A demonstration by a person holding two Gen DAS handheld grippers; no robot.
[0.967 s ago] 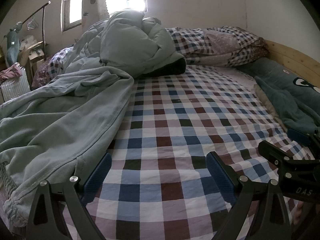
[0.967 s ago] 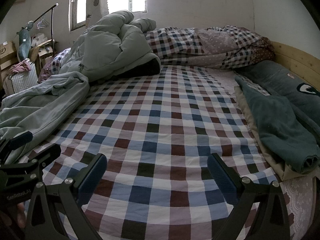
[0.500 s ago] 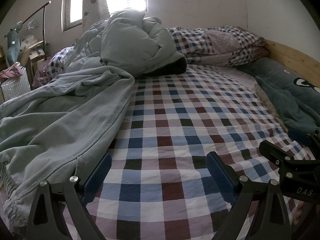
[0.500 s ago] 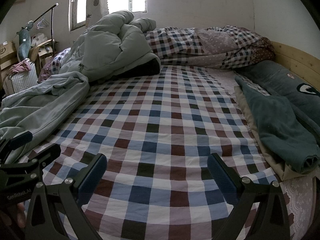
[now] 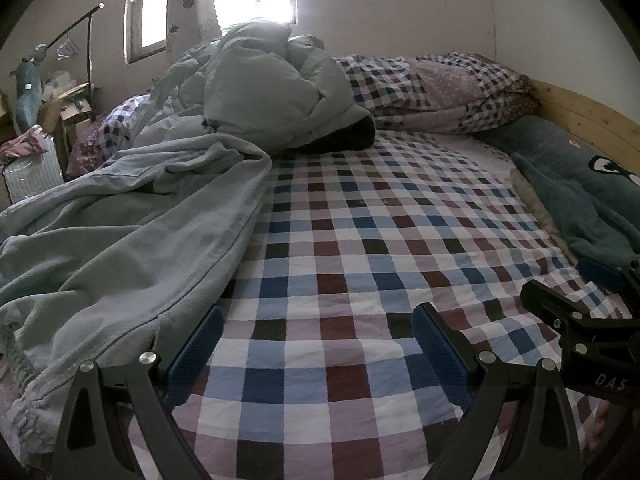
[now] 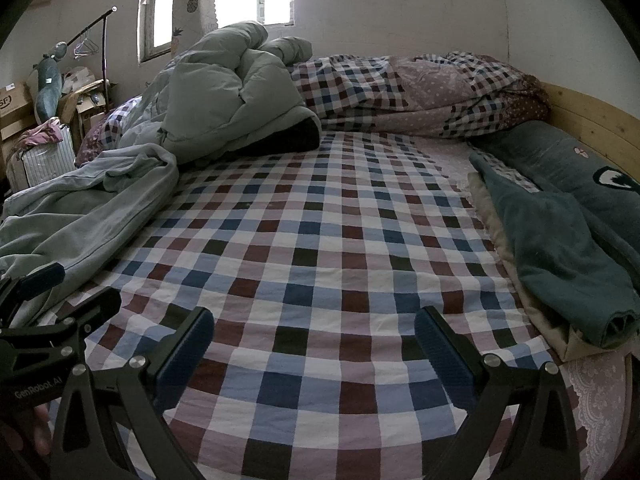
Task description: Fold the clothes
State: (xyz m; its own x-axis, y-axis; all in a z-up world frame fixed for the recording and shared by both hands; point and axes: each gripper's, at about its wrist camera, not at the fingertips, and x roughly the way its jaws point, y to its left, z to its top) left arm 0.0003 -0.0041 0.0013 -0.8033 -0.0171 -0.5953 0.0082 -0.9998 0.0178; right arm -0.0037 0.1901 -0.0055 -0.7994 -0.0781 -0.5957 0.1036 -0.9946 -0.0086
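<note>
**Ana:** Nothing much has moved since the earlier frames; both tools hang in almost the same place over the bed.

**Ben:** Let us take the left camera first. What do you see?

**Ana:** The left gripper (image 5: 316,344) has its jaws spread wide, and nothing is between them. Under it is only the checked bedsheet (image 5: 360,240). The pale green trousers (image 5: 132,240) lie crumpled on the left, and their cloth comes just beside the left finger. I cannot tell if it touches. Behind them is a puffy green jacket (image 5: 272,88), also in a heap. At the right edge the right gripper (image 5: 576,320) shows from the side.

**Ben:** And the right camera?

**Ana:** The right gripper (image 6: 316,344) is also wide apart and empty, above the sheet (image 6: 340,220). The trousers (image 6: 88,208) are far left, next to the left gripper (image 6: 52,296). On the right side lies a dark teal garment (image 6: 560,240), which looks already folded, on top of a beige one (image 6: 504,256).

**Ben:** So how far is the work?

**Ana:** I think perhaps one or two pieces are done. The trousers and jacket are not yet folded, and the trousers are not yet grasped. Probably they come next, because they are nearest.
</note>
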